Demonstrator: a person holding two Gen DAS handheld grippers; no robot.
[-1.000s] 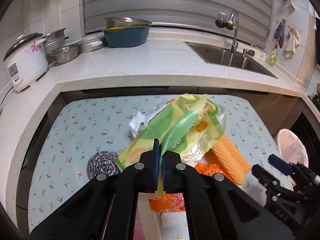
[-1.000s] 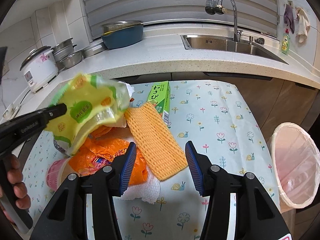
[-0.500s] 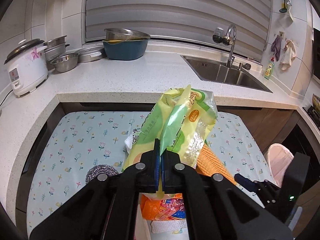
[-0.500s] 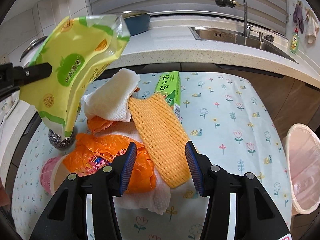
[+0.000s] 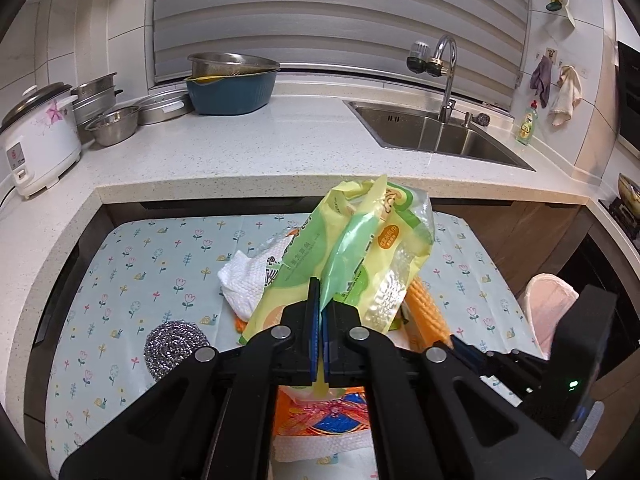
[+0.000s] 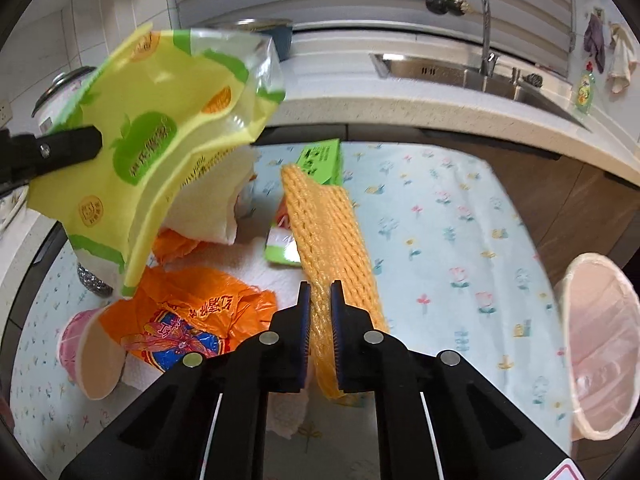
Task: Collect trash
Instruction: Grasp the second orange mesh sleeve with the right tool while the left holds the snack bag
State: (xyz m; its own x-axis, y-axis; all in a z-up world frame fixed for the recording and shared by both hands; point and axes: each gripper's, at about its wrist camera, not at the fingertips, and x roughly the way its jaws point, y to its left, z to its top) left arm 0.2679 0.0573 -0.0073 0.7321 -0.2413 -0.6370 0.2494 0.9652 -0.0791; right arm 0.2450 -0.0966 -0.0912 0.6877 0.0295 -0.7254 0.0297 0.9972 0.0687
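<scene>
Nearest me, my right gripper (image 6: 320, 304) had just been closing, and its jaws were now pinched on the near end of the orange foam net (image 6: 324, 224), which ran away from the fingers toward twelve o'clock across the flowered table mat (image 6: 440, 216). My left gripper (image 5: 320, 304) was clamped tight on the lower edge of the yellow-green snack bag (image 5: 360, 248), which stood up off the table above the rest of the litter; in the right view the same bag hung at ten o'clock, clear of the surface.

Under and around the claws lay the pile: an orange plastic bag (image 6: 188, 320) at nine o'clock of the right fingers, a pink cup (image 6: 84, 352) on its side just beyond that, white paper towel (image 5: 244, 284) at eleven o'clock of the left claw, and a steel scourer (image 5: 174, 344) at nine o'clock, apart from the heap. A green carton (image 6: 320, 160) sat at the far end of the net, partly under it.

Open mat showed from one to three o'clock of the right gripper, bare out to the table's right edge. Past that edge, at three to four o'clock, stood the bin with its pink liner (image 6: 600, 336), mouth open toward me.

Farther off, the speckled counter (image 5: 280, 148) wrapped the table at the back and left, its lip overhanging the far edge of the mat. On it sat a rice cooker (image 5: 40, 136) at ten o'clock and the sink (image 5: 432, 136) at one.
</scene>
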